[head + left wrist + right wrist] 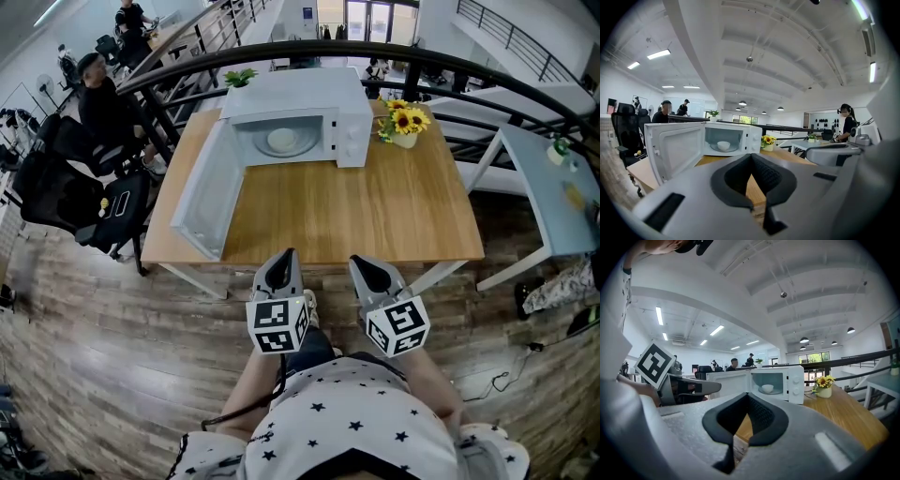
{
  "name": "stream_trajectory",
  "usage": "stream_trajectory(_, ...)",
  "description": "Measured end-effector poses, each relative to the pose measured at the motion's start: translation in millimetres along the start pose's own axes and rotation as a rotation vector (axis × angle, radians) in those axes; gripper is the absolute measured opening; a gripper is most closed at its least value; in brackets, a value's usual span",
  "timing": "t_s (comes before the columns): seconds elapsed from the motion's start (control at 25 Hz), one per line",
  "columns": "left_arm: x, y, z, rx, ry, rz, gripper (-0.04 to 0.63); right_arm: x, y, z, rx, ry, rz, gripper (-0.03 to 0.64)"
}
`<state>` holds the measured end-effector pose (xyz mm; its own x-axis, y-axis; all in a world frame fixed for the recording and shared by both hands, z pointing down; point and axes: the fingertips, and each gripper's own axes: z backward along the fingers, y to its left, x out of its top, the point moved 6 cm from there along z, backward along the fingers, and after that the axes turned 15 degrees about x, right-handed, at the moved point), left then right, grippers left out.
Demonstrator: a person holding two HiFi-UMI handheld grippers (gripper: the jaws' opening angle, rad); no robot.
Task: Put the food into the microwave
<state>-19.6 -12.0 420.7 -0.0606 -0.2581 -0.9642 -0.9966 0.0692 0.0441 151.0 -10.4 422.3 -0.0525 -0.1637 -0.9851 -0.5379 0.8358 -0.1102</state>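
A white microwave point(300, 117) stands at the far side of the wooden table point(375, 211), its door point(208, 192) swung wide open to the left. A white bowl point(282, 140) of food sits inside on the turntable; the bowl point(723, 145) shows in the left gripper view and again point(767, 388) in the right gripper view. My left gripper point(284, 255) and right gripper point(361, 262) hover side by side at the table's near edge, pointing at the microwave. Both are shut with nothing between the jaws. The microwave point(752, 138) is well beyond the left gripper point(751, 157) and beyond the right gripper point(747, 397).
A pot of sunflowers point(403, 122) stands right of the microwave, and a small green plant point(240, 77) behind it. A black railing point(487, 70) curves behind the table. Black office chairs point(66, 187) and a seated person are at the left, a white table point(548, 202) at the right.
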Motion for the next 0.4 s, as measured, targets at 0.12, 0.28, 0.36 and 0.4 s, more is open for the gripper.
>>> stream_trajectory(0.12, 0.7, -0.6, -1.2, -0.002, 0.002, -0.003, 0.005, 1.0, -1.6, -0.5, -0.005, -0.006, -0.003, 0.005)
stream_trajectory(0.28, 1.1, -1.8, -2.0, -0.006, 0.002, -0.005, 0.005, 1.6, -3.4, -0.3, -0.012, -0.011, -0.007, 0.005)
stream_trajectory(0.36, 1.6, -2.5, -2.8, -0.008, 0.001, -0.005, 0.005, 1.8, -4.6, -0.9, -0.014, -0.014, -0.008, 0.005)
stream_trajectory(0.4, 1.8, -2.9, -3.3, -0.010, 0.000, -0.004, 0.005, 1.9, -5.2, -1.3, -0.014, -0.015, -0.008, 0.005)
